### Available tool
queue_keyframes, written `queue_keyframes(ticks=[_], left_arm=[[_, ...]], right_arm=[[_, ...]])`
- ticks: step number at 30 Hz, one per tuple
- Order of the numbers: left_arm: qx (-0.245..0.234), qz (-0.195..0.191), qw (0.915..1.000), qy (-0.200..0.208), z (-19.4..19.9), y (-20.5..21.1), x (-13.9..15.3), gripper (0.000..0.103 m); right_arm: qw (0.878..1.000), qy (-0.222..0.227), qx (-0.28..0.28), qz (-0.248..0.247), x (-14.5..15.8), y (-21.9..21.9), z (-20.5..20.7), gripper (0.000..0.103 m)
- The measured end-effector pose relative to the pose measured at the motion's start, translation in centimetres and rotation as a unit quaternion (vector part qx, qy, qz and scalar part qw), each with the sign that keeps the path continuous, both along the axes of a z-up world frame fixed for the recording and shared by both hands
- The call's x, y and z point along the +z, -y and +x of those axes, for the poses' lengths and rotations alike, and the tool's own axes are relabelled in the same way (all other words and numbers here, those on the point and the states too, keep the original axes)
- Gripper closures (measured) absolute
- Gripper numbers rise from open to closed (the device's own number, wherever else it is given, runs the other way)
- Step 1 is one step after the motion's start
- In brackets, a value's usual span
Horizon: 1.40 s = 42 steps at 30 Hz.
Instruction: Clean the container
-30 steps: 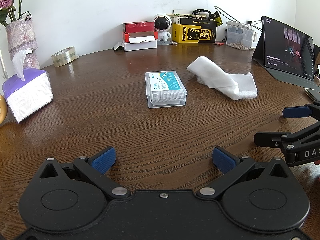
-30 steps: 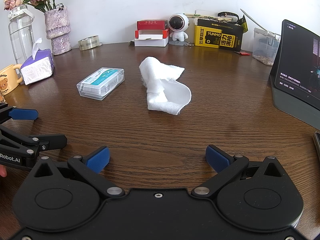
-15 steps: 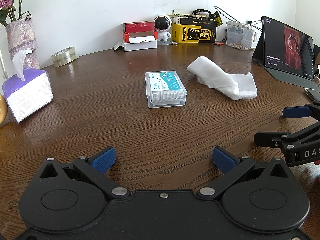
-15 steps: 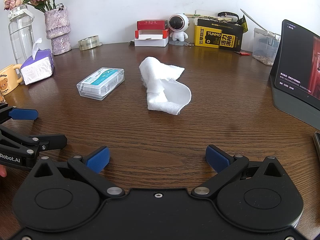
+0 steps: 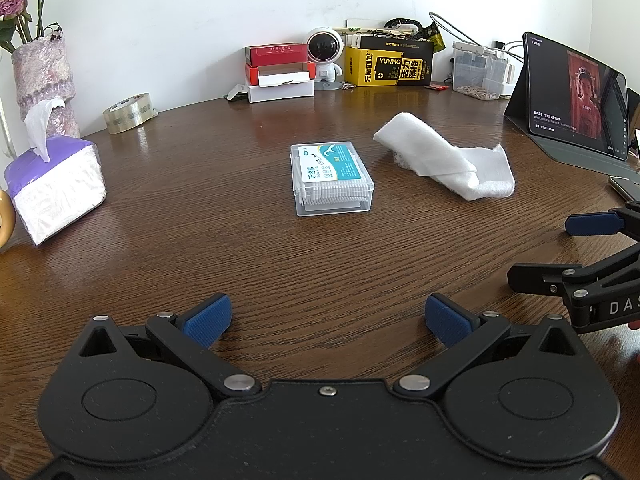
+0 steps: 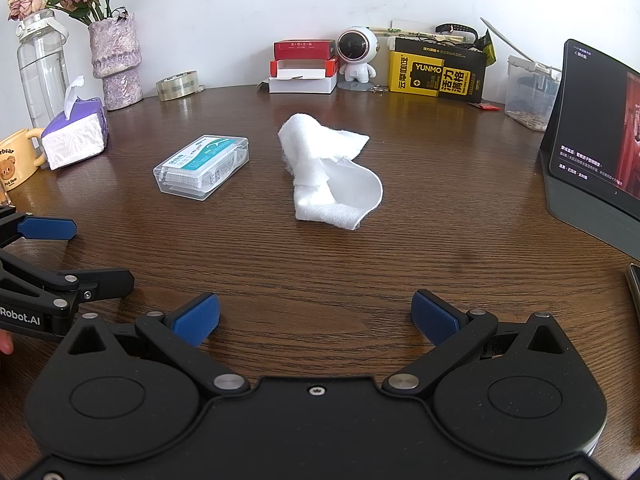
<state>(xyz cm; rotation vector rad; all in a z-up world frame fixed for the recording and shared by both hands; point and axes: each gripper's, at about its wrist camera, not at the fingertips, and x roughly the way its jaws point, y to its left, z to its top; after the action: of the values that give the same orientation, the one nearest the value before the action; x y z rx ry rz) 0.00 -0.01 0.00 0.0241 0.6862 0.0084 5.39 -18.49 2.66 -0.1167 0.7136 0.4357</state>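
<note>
Nothing has been picked up yet, so I judge the cleaning is at its very start; the clear rectangular plastic container with the teal-and-white label (image 5: pixel 332 178) lies flat and closed on the dark brown wooden bench (image 5: pixel 320 272), and it is the landmark for everything else; the crumpled white cloth (image 5: pixel 448 164) lies just to the right of the container, apart from it; the left gripper (image 5: pixel 327 318) hangs low on the near side of the container with its blue pads spread wide and nothing between them; the right gripper (image 6: pixel 315 312) sits nearer the cloth, likewise spread and empty.

The next move, I would guess, calls for one gripper to steady the container while the other takes the cloth; the container is smooth and light, so it may slide under a wipe.

The container's label carries small print I cannot read; behind the container, against the wall, a yellow-and-black carton (image 5: pixel 390 66) reads "YUNMO"; the left gripper's body, seen from the right wrist, shows "Robot.AI"; far to the container's left a yellow mug (image 6: pixel 16 160) seems to read "bear".
</note>
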Motion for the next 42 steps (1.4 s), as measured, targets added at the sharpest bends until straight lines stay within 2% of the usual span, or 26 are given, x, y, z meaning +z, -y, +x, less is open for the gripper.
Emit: queue_keyframes(ticks=[42], left_arm=[[0.006, 0.000, 1.0000, 0.000, 0.06, 0.09, 0.15, 0.000]], right_arm=[[1.000, 0.000, 0.000, 0.000, -0.04, 0.06, -0.02, 0.000]])
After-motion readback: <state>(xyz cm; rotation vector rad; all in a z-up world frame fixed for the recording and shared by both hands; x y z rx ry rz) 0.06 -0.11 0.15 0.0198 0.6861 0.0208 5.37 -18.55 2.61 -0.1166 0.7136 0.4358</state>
